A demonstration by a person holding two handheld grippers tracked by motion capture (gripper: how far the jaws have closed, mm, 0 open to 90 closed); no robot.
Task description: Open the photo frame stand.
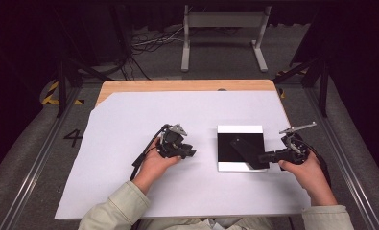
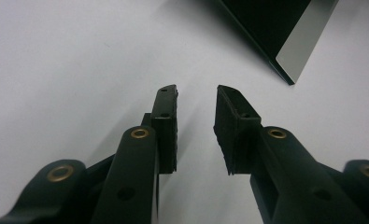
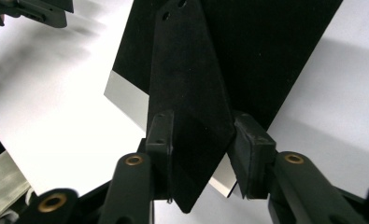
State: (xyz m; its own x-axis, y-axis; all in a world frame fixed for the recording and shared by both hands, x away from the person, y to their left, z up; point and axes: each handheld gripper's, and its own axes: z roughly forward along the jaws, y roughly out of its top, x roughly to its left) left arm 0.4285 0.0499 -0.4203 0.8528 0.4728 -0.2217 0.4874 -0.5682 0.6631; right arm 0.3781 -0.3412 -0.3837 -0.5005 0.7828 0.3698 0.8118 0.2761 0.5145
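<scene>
The right gripper [image 3: 198,154] sits nearest, in the person's right hand [image 1: 306,168], pointing in from the right edge of the work area. Its two black jaws stand on either side of a flat black wedge-shaped piece [image 3: 189,98], and both pads [image 3: 161,140] lie against that piece's long edges, so the gripper is pinching it. The wide end of the wedge sticks back toward the gripper body between the jaws; its narrow end, with two small holes, reaches away from the fingertips.

Right under and ahead of those jaws lies a black square panel [image 1: 240,146] with white strips along its near and far edges. In the high view the wedge [image 1: 247,149] lies slantwise over the panel's right half; whether it rests on the panel or is lifted just clear I cannot tell.

Further off, across the panel from the right gripper, the left gripper [image 1: 191,152] rests in the person's left hand [image 1: 154,163] on the white sheet [image 1: 129,124] that covers the table. Its jaws are spread with nothing but bare white sheet between them, seen plainly in the left gripper view [image 2: 196,105]. A corner of the panel [image 2: 285,42] lies ahead of and to the right of its fingertips, apart from them.

Past the sheet's far edge a strip of wooden tabletop [image 1: 187,85] shows.
</scene>
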